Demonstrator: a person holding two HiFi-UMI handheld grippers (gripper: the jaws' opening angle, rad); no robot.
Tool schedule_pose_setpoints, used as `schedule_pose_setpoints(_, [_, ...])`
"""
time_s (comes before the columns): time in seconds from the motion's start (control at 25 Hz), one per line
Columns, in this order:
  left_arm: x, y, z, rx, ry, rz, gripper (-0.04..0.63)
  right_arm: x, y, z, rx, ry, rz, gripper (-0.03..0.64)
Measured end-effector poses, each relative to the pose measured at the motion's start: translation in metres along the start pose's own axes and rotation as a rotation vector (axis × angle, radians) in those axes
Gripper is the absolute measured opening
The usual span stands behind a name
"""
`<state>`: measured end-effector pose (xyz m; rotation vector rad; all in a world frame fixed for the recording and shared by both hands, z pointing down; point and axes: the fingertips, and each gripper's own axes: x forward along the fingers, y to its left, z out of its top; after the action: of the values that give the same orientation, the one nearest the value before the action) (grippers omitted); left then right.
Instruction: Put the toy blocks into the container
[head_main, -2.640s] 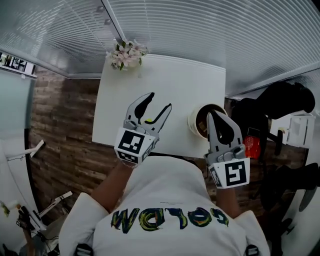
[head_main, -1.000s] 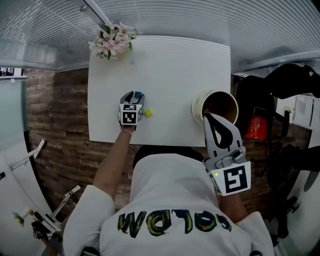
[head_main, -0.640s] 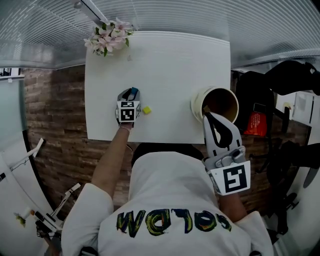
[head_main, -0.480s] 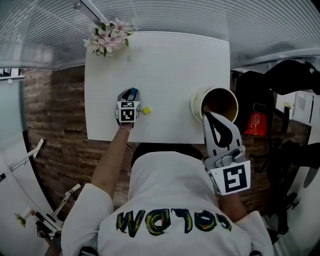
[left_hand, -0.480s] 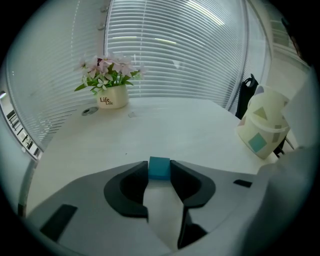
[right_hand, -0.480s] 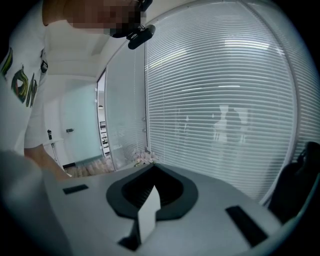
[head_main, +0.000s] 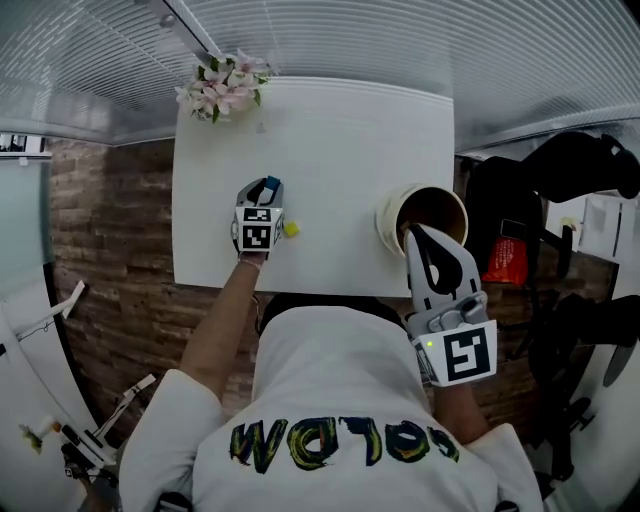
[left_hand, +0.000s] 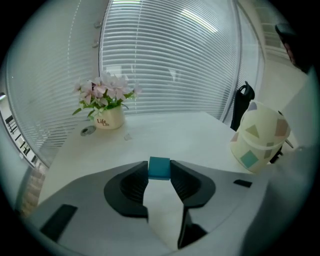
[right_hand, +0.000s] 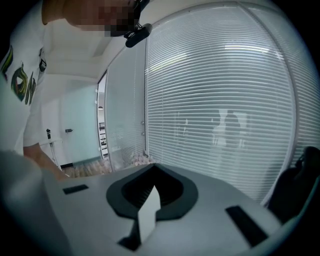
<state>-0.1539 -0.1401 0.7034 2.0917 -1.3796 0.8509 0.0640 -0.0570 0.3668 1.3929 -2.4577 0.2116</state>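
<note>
Blue is the one you've got right now: the small blue toy block (left_hand: 159, 168) is pinched between the jaws of your left gripper (left_hand: 160, 176). Those jaws have just been closing, and the pads press on both sides of the block. In the head view that left gripper (head_main: 262, 195) sits left of centre over the white desk (head_main: 340, 140). I can't tell from either angle whether the block is clear of the surface yet.

Your right gripper (head_main: 417, 238) is at the lower right of the head view. Its jaws are together with nothing between them, and its tip is just beside the near rim of the container.

So I'd say the pick is done and the carry is up next. The cream paper tub with pastel shapes (head_main: 423, 212) stands at the right edge of the desk, well apart from the block. In the left gripper view the tub (left_hand: 260, 136) is off to the right of the frame.

My guess for the next move: swing the left gripper rightward, high enough to clear the rim. Get over the opening, then let go. The right gripper parked by that rim might crowd the drop.

One small yellow toy block (head_main: 291, 229) also lies on the desk just right of your left gripper, so there's at least that one to go.
</note>
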Motion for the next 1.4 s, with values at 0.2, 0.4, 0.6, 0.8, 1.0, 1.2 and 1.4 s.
schedule_pose_setpoints(0.2, [-0.023,-0.006,0.043,0.005,-0.091,0.005,0.146,-0.003,-0.005,0.007,-0.011,-0.02,-0.01,0.008])
schedule_pose_setpoints(0.4, [-0.063,-0.015,0.085,-0.037,-0.19,0.006,0.146,-0.009,-0.01,0.016,-0.007,-0.049,-0.021,0.008])
schedule_pose_setpoints(0.6, [-0.115,-0.03,0.124,-0.079,-0.289,-0.004,0.146,-0.015,-0.016,0.026,-0.017,-0.074,-0.038,0.008])
schedule_pose_setpoints(0.8, [-0.171,-0.051,0.163,-0.05,-0.404,-0.009,0.146,-0.018,-0.021,0.033,-0.02,-0.091,-0.052,0.008])
schedule_pose_setpoints(1.0, [-0.209,-0.066,0.192,-0.058,-0.479,-0.031,0.146,-0.022,-0.023,0.042,-0.024,-0.107,-0.059,0.008])
schedule_pose_setpoints(1.2, [-0.219,-0.074,0.206,-0.038,-0.508,-0.046,0.146,-0.023,-0.026,0.043,-0.026,-0.113,-0.067,0.008])
schedule_pose_setpoints(1.4, [-0.216,-0.091,0.212,-0.022,-0.501,-0.084,0.146,-0.032,-0.038,0.039,-0.026,-0.102,-0.103,0.008])
